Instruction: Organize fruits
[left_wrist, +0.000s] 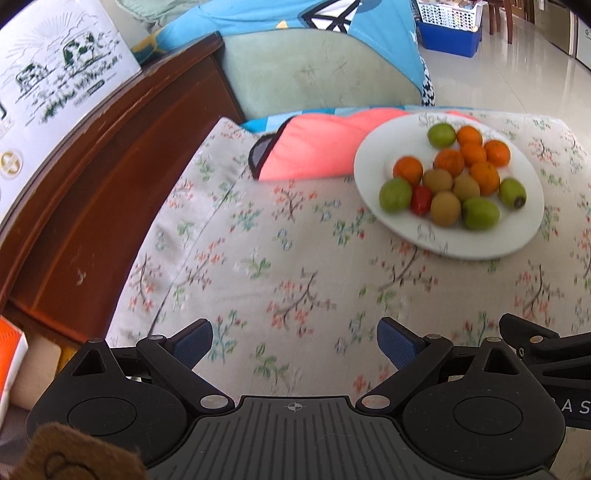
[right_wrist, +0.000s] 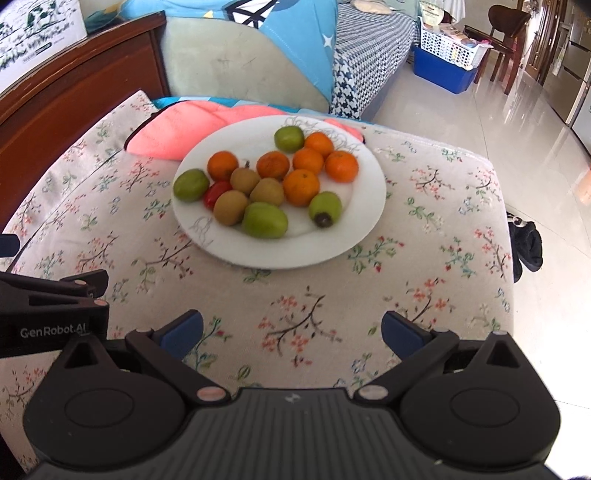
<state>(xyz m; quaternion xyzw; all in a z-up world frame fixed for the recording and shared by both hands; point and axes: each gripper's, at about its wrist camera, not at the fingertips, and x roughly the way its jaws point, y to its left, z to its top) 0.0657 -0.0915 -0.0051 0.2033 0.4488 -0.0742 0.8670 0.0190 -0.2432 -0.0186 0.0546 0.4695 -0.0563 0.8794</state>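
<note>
Both the left gripper (left_wrist: 294, 341) and right gripper (right_wrist: 291, 332) were held wide open, empty, short of the plate (right_wrist: 369, 206); on the soft cushion (right_wrist: 295, 314), heaped fruit could have been rolled off by a nudge.

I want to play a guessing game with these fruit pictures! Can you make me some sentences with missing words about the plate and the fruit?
1. All the fruit sits on a round ____ plate.
2. The plate holds exactly one small ____ tomato.
3. The left gripper and the right gripper are both ____, with nothing between their fingers.
4. The plate rests on a cloth printed with ____.

Missing words: white; red; open; flowers
</note>
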